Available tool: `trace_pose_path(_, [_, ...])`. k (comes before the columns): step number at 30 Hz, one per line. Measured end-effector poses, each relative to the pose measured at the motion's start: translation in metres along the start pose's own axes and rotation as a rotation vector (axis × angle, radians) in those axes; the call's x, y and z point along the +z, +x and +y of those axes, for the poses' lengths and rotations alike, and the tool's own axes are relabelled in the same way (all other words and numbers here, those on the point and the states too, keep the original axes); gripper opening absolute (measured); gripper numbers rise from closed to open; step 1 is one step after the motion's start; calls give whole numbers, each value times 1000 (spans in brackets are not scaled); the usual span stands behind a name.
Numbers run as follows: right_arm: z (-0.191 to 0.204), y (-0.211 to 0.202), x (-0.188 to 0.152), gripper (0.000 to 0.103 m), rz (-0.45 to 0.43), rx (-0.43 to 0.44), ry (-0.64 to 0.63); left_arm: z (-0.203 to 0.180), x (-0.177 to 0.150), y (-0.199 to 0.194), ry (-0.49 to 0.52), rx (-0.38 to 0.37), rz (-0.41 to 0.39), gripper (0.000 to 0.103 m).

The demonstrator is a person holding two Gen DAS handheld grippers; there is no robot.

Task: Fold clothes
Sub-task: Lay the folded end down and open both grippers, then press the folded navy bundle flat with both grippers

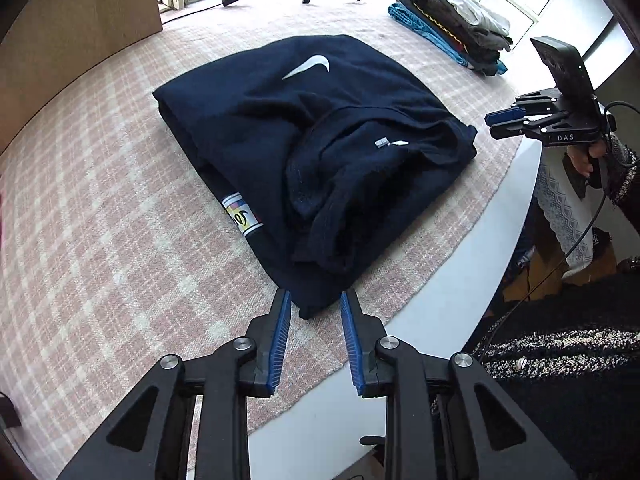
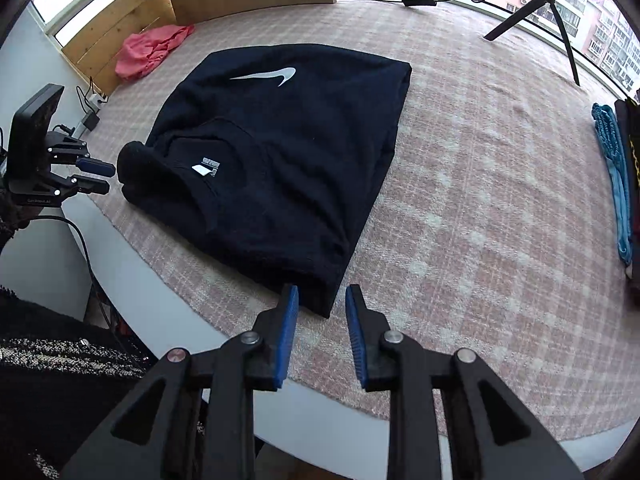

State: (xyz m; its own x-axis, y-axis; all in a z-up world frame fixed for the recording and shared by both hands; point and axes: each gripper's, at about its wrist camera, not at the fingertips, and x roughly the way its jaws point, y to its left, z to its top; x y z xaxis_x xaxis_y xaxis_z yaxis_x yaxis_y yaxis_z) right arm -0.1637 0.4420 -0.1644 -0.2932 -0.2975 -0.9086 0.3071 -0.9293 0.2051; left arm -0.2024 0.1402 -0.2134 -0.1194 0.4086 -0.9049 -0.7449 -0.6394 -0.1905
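Navy sweatshirt (image 1: 304, 152) lies folded to a rough rectangle on the pink checked cloth (image 1: 100, 220), collar near. The left gripper (image 1: 314, 300) and right gripper (image 2: 322, 300), both apart and empty, flank its near corners. It could take another fold or go to the stack (image 1: 456, 28) far right.

The folded stack of clothes (image 2: 624, 184) is cut off at the right edge.

The sweatshirt (image 1: 280, 128) is looking like soft, matt, fuzzy navy cloth. The rug (image 1: 100, 220) under it is showing a rough woven check. Each gripper (image 1: 314, 300) is showing matt black plastic, ribbed blue pads (image 1: 280, 336) and shiny metal pins.
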Motion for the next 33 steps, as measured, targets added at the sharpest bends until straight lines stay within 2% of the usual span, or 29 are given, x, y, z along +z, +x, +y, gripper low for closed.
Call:
trace_pose_path(1, [-1,-4,5,37,-36,17,13,-2,6,-2,8,7,-21,30])
trace_pose_path(4, [1,-6,23,38,-111,68,42,-4,28,3,23,8,-76,30])
trace_pose_path(6, [7,7,32,38,-115,102,36,-7,35,15,40,-45,-76,30])
trace_pose_path(7, [11,16,33,38,-102,116,29,-10,32,25,61,-62,-35,30])
trace_pose_path(8, [15,28,30,38,-54,124,19,-13,24,36,90,-70,31,29])
trace_pose_path(10, [24,44,14,38,82,104,-35,-22,2,46,151,-29,130,29])
trace_pose_path(11, [28,46,5,38,128,85,-65,-22,-4,40,147,-20,132,29])
trace_pose_path(12, [28,39,-2,38,119,66,-76,-22,-9,32,138,-13,127,29])
trace_pose_path(14, [17,22,-6,38,69,87,-15,-8,-6,15,43,-52,77,31])
trace_pose_path(16, [3,7,-4,38,15,116,68,11,5,5,-58,-60,17,35])
trace_pose_path(19, [-13,5,5,38,-41,104,154,44,25,14,-195,13,3,35])
trace_pose_path(20, [-12,7,9,38,-42,107,159,51,32,18,-218,10,4,35])
trace_pose_path(23, [9,11,21,38,-65,142,109,71,53,31,-280,-14,12,35])
trace_pose_path(28, [67,30,47,38,-92,254,-8,105,89,52,-382,-53,23,35])
trace_pose_path(33, [113,67,62,38,-47,315,-90,133,119,72,-468,-82,40,35])
